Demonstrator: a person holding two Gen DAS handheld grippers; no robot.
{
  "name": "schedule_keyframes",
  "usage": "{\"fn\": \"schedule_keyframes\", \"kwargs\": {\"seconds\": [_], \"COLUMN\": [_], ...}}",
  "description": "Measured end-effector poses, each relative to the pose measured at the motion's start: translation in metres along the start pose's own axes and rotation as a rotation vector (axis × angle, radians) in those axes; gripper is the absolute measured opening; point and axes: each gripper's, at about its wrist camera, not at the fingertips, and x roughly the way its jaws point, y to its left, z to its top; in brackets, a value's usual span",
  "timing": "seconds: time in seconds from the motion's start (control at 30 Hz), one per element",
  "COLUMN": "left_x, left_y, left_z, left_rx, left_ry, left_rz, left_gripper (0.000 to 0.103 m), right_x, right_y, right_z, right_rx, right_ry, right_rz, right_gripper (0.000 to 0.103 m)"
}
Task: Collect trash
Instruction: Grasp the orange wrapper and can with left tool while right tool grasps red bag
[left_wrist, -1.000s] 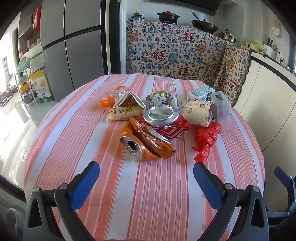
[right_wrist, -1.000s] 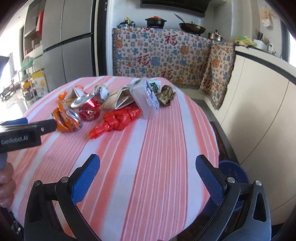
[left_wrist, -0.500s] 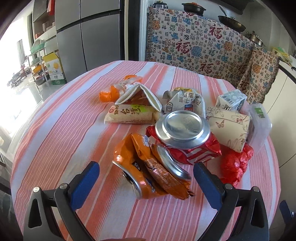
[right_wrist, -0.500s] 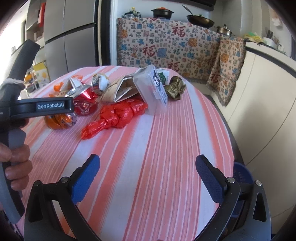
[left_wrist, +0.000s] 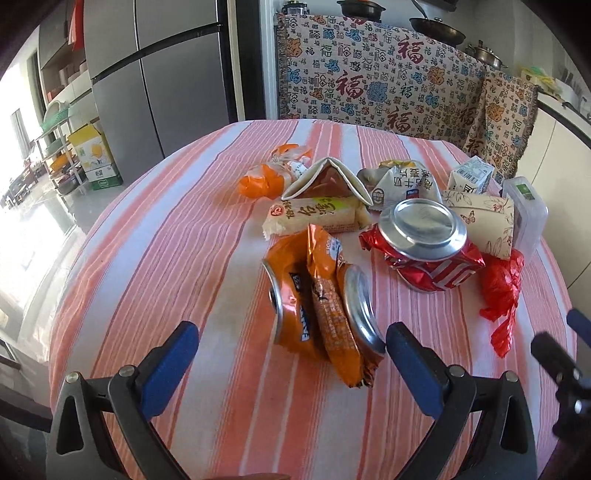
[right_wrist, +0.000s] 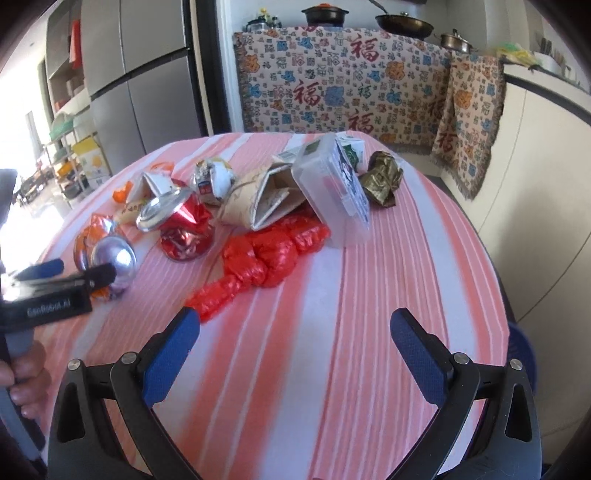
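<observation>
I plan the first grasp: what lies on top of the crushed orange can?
An orange snack wrapper lies draped over the crushed orange can, between its two ends. The can's middle beneath it is hidden.

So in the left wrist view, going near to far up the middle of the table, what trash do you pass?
Crushed orange can → yellowish snack bar wrapper → folded paper wedge → orange plastic wrapper.

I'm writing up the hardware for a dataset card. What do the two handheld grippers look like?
Both the left gripper and the right gripper have black, Y-shaped jaws with silver pivot bolts and textured blue pads. Seen from the right wrist view, the left one's black body carries white "GenRobot.AI" lettering, and a bare hand grips its grey handle.
</observation>
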Motion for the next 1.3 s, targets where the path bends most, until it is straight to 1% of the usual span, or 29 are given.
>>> {"fn": "schedule_keyframes", "kwargs": {"seconds": [0.13,0.2,0.23,0.27,0.33,0.4,0.5,0.6,0.63,0.77,0.83,0.87,0.9,0.93,1.0,1.07,1.17,1.23,1.3], "left_x": [0.003,0.01,0.013,0.018,0.024,0.026,0.027,0.026,0.026,0.024,0.02,0.016,0.012,0.007,0.0,-0.002,0.002,0.007,0.009], "left_y": [-0.004,-0.012,-0.013,-0.015,-0.014,-0.01,-0.008,-0.005,-0.003,0.005,0.014,0.019,0.024,0.029,0.035,0.035,0.022,0.016,0.012], "left_z": [0.0,0.003,0.003,0.003,0.0,-0.002,-0.003,-0.003,-0.003,-0.006,-0.007,-0.009,-0.011,-0.011,-0.007,0.001,0.014,0.017,0.017], "left_rx": [0.039,0.055,0.06,0.064,0.069,0.055,0.06,0.087,0.096,0.182,0.177,0.161,0.139,0.111,0.069,0.061,0.102,0.122,0.136], "left_ry": [0.008,0.028,0.04,0.055,0.071,0.056,0.054,0.056,0.059,0.086,0.09,0.074,0.052,0.031,0.004,-0.009,-0.016,-0.005,0.003], "left_rz": [-0.021,-0.03,-0.037,-0.041,-0.039,-0.056,-0.054,-0.064,-0.076,-0.14,-0.149,-0.168,-0.203,-0.251,-0.307,-0.315,-0.288,-0.269,-0.269], "left_gripper": [0.103,0.103,0.103,0.103,0.103,0.103,0.103,0.103,0.103,0.103,0.103,0.103,0.103,0.103,0.103,0.103,0.103,0.101,0.087], "right_x": [0.033,0.05,0.055,0.057,0.051,0.045,0.035,0.03,0.029,0.024,0.02,0.018,0.016,0.014,0.014,0.018,0.03,0.038,0.043], "right_y": [0.005,0.006,0.005,0.002,-0.005,-0.013,-0.024,-0.029,-0.029,-0.027,-0.029,-0.03,-0.031,-0.031,-0.029,-0.027,-0.023,-0.02,-0.017], "right_z": [0.015,0.015,0.013,0.01,0.004,-0.002,-0.012,-0.018,-0.021,-0.025,-0.023,-0.02,-0.016,-0.013,-0.002,0.009,0.025,0.028,0.028], "right_rx": [0.063,0.053,0.043,0.034,0.013,0.011,0.002,-0.003,-0.012,-0.031,-0.017,0.0,0.013,0.019,0.009,0.013,0.007,0.001,-0.003], "right_ry": [0.052,0.084,0.1,0.117,0.107,0.114,0.116,0.119,0.119,0.131,0.136,0.136,0.133,0.128,0.12,0.124,0.155,0.191,0.221], "right_rz": [0.056,0.025,0.009,-0.001,-0.008,-0.018,-0.043,-0.052,-0.054,-0.035,-0.016,0.006,0.024,0.033,0.038,0.045,0.047,0.049,0.052], "right_gripper": [0.102,0.101,0.091,0.077,0.075,0.075,0.075,0.079,0.082,0.088,0.088,0.088,0.088,0.089,0.09,0.09,0.09,0.089,0.083]}}
